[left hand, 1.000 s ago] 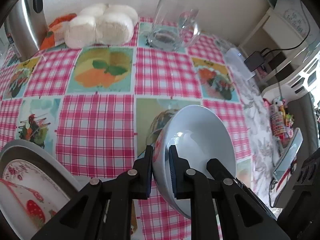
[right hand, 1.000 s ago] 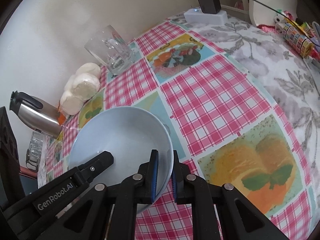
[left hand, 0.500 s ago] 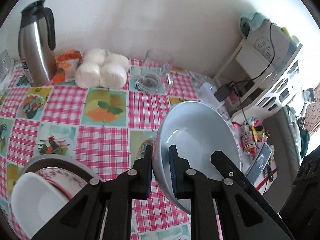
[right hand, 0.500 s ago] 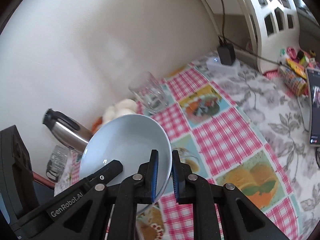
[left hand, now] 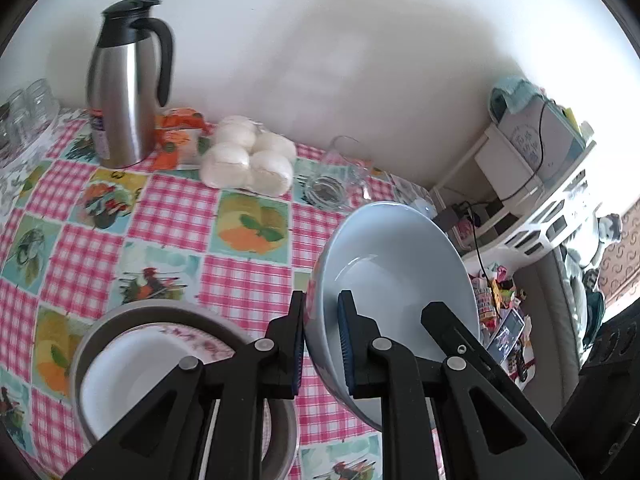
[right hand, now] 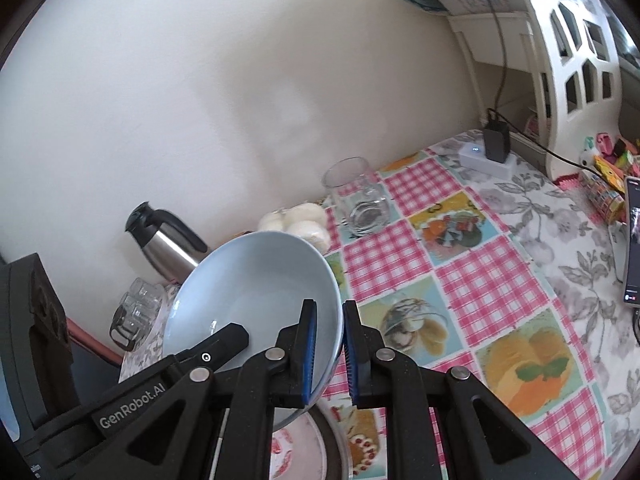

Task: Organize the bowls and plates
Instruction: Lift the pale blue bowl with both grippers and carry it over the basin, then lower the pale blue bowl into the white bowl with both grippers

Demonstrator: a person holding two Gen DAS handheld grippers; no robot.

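Note:
A light blue bowl (left hand: 392, 272) hangs tilted above the checked tablecloth, gripped on two sides. My left gripper (left hand: 322, 308) is shut on its left rim, one pad outside and one inside. My right gripper (right hand: 330, 320) is shut on the opposite rim of the same bowl (right hand: 248, 280). Each view shows the other gripper's finger reaching into the bowl. Below and to the left, a white bowl (left hand: 132, 364) sits on a floral plate inside a grey plate (left hand: 160, 312). That stack (right hand: 312, 440) shows under the right gripper too.
Along the wall stand a steel thermos (left hand: 124, 96), a pack of white buns (left hand: 248, 160) and a glass mug (left hand: 336, 184). Small glasses (left hand: 24, 112) sit at the far left. A power strip with charger (right hand: 488, 152), a phone (right hand: 632, 240) and a white shelf are on the right.
Both grippers have risen together with the blue bowl, which now hangs well above the tablecloth. The thermos and wall have come into view. Both grips are unchanged.

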